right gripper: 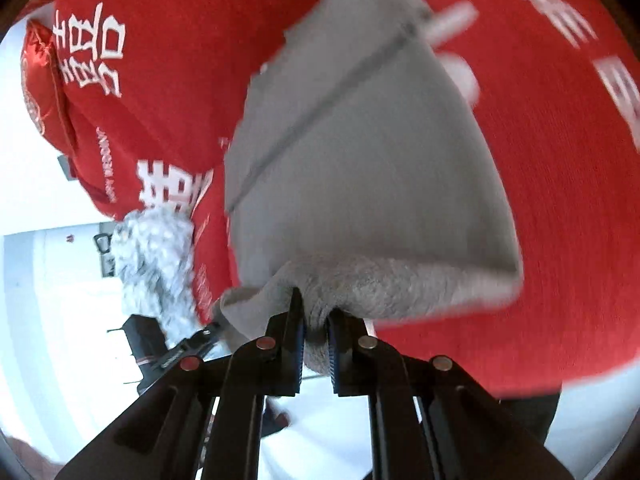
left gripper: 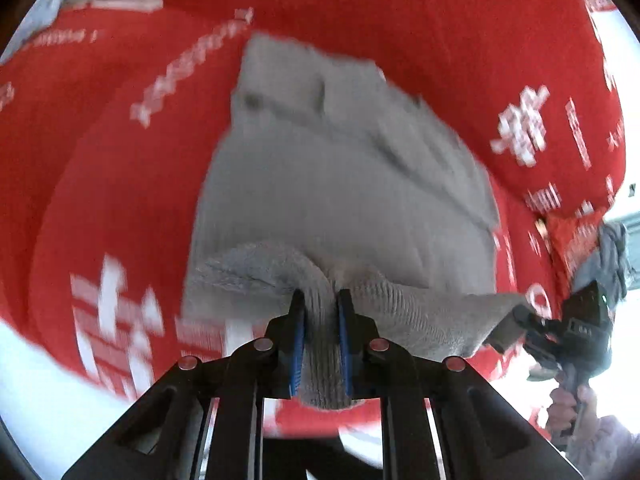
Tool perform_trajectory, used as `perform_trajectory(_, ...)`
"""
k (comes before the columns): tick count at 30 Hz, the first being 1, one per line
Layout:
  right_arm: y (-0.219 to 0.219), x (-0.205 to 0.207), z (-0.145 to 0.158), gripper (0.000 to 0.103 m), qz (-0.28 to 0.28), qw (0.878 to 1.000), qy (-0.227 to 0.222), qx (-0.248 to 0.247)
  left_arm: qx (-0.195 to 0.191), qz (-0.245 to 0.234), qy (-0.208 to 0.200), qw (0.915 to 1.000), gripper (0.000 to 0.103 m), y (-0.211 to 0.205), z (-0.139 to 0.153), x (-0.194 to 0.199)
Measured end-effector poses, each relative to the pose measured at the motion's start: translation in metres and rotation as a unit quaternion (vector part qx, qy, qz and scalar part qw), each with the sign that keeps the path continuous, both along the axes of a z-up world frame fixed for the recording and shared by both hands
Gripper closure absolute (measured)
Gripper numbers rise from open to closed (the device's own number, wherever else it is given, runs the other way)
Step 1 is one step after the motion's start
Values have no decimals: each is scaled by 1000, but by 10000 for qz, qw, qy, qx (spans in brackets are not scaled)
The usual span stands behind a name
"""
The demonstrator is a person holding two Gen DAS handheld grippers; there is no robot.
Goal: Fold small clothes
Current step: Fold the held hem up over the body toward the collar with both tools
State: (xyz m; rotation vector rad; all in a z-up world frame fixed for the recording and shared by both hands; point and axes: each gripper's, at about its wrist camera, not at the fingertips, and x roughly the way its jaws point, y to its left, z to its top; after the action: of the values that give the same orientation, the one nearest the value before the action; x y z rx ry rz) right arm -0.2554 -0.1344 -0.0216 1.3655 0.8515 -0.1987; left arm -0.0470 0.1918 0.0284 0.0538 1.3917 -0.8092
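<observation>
A small grey garment (left gripper: 340,168) lies lifted at its near edge over a red cloth (left gripper: 120,160) printed with white characters. My left gripper (left gripper: 321,296) is shut on the garment's ribbed hem, which bunches between the blue pads. Further right along the same hem, my right gripper (left gripper: 510,320) pinches the corner. In the right wrist view the grey garment (right gripper: 360,160) shows a dark seam line, and my right gripper (right gripper: 316,308) is shut on its fleecy edge. My left gripper (right gripper: 212,328) appears at the lower left, holding the far corner. Motion blurs both views.
The red cloth (right gripper: 560,200) covers the whole surface, with a white floor past its edges. A shiny red cushion (right gripper: 40,80) lies at the cloth's edge. A person's hand (left gripper: 568,404) holds the right gripper's handle, and a speckled sleeve (right gripper: 152,264) is behind the left one.
</observation>
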Motion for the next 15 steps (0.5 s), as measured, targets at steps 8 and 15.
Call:
perform_trajectory(8, -48, 38, 1, 80, -386, 9959, 716, -396, 344, 598, -971, 9929, 18, 0, 19, 36)
perform_trajectory(15, -30, 37, 24, 30, 118, 9831, 1272, -1310, 864, -206, -870, 9922, 18, 7, 2, 19)
